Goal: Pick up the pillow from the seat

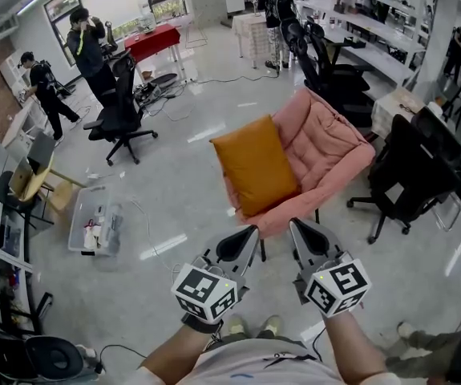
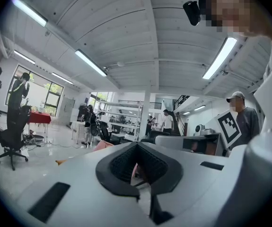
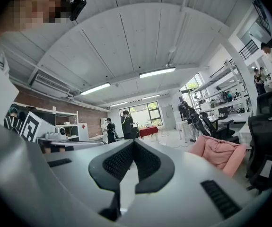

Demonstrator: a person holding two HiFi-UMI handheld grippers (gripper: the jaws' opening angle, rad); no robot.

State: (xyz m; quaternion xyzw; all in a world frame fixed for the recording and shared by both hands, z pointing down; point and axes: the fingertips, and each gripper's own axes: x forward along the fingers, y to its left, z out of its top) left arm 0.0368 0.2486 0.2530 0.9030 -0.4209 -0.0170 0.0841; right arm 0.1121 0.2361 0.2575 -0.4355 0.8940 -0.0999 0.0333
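On quilted pink seat [image 1: 336,144] leans square, seemingly smooth orange pillow [image 1: 256,165].

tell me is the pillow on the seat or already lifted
On the seat. The pillow rests on the chair; the left tongs and right tongs hang short of it, shut and empty.

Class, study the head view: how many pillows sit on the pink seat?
1: the orange pillow stands tilted on the pink seat, toward its left side in the head view; another could be hidden behind it.
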